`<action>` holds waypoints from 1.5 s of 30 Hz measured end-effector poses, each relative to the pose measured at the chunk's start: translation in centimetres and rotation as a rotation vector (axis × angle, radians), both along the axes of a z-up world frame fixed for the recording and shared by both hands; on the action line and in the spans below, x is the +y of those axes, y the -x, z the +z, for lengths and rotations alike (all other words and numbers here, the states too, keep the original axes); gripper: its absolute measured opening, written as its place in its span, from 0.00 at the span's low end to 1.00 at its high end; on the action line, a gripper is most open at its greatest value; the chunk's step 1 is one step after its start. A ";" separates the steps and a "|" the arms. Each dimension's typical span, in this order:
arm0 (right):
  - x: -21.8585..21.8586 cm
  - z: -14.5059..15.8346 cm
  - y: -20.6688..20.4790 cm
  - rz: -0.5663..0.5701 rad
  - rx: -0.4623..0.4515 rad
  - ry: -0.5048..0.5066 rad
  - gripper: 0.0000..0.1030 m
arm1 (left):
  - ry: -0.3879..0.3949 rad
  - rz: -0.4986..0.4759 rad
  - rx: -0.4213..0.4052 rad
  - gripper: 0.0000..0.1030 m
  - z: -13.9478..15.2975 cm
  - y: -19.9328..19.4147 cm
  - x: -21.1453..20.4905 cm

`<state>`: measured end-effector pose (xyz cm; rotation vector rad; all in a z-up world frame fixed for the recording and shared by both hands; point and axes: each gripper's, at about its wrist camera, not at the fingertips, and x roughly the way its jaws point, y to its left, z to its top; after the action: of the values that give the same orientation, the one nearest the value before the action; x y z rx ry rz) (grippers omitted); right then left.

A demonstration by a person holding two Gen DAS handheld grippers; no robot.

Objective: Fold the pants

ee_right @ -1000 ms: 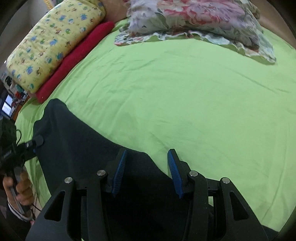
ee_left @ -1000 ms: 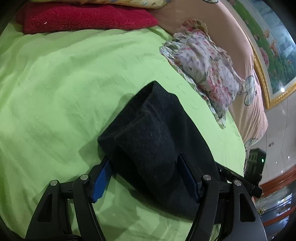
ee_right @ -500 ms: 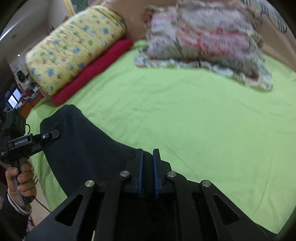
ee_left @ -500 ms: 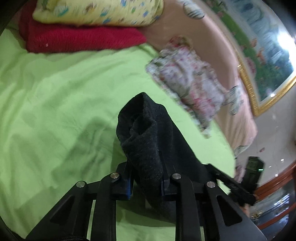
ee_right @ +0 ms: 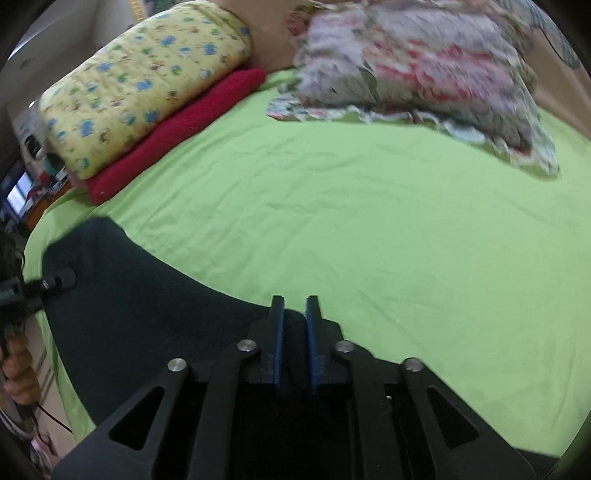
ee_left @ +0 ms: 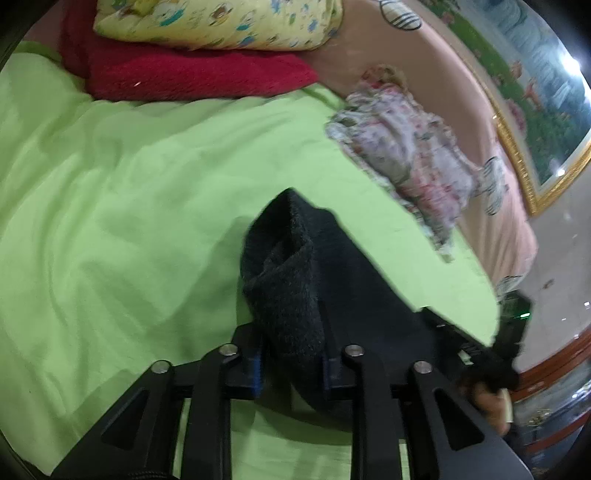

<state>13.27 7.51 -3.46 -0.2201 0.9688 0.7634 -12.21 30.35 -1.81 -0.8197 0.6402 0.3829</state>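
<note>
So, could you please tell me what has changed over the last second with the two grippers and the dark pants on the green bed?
Both grippers closed: the left gripper now pinches a bunched fold of the dark knit pants, and the right gripper has clamped the cloth's edge. The left end has lifted off the light green bedsheet. The red blanket, yellow patterned quilt and floral pillow stayed put.

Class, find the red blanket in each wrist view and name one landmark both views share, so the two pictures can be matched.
Left wrist view: the red blanket lies top left, under the yellow patterned quilt.
Right wrist view: the red blanket runs diagonally at upper left, beneath the same quilt.
Shared landmark: the floral pillow on the green sheet.
</note>
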 end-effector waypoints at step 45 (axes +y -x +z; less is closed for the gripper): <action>-30.2 6.2 12.8 -0.609 0.024 -0.280 0.49 | -0.164 -0.479 0.002 0.75 6.4 -12.0 -21.5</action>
<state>0.43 -22.67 2.78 0.3208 0.8734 0.3307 -0.23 8.82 4.60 -0.4882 0.7717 -0.0012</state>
